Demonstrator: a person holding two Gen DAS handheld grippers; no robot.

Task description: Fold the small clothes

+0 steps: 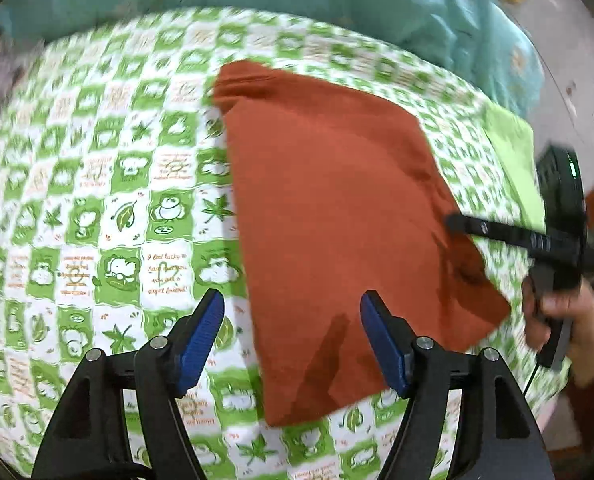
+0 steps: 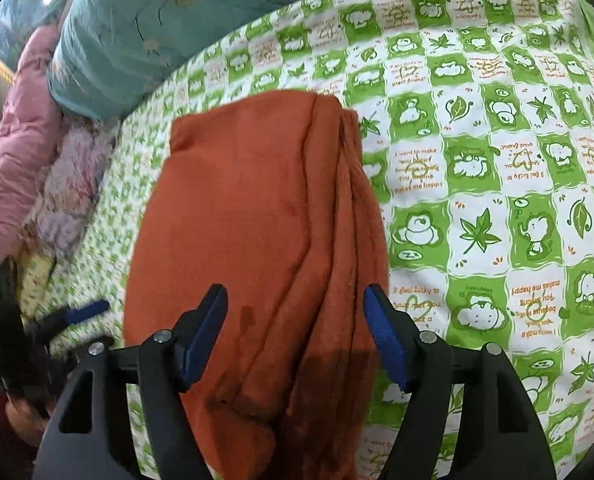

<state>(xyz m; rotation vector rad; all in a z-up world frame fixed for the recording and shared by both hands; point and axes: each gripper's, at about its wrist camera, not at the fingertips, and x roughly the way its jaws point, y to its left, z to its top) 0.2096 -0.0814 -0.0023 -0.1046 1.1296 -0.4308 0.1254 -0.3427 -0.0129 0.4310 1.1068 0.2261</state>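
A rust-orange cloth [image 1: 337,220] lies folded into a rough rectangle on the bed. In the right wrist view the cloth [image 2: 257,220] shows several lengthwise folds along its right side. My left gripper [image 1: 293,308] is open above the cloth's near left edge, its blue pads wide apart and gripping nothing. My right gripper [image 2: 295,300] is open over the cloth's near end, and neither pad presses on the fabric. The left wrist view shows a black finger [image 1: 481,228] of the right gripper over the cloth's right edge, held by a hand [image 1: 557,320].
A green-and-white cartoon-print sheet [image 1: 117,200] covers the bed. A teal quilt [image 2: 137,32] is bunched along the far side, with a pink jacket [image 2: 13,160] and a lilac fluffy item [image 2: 73,184] beside it. A light green cloth [image 1: 513,152] lies near the bed's right edge.
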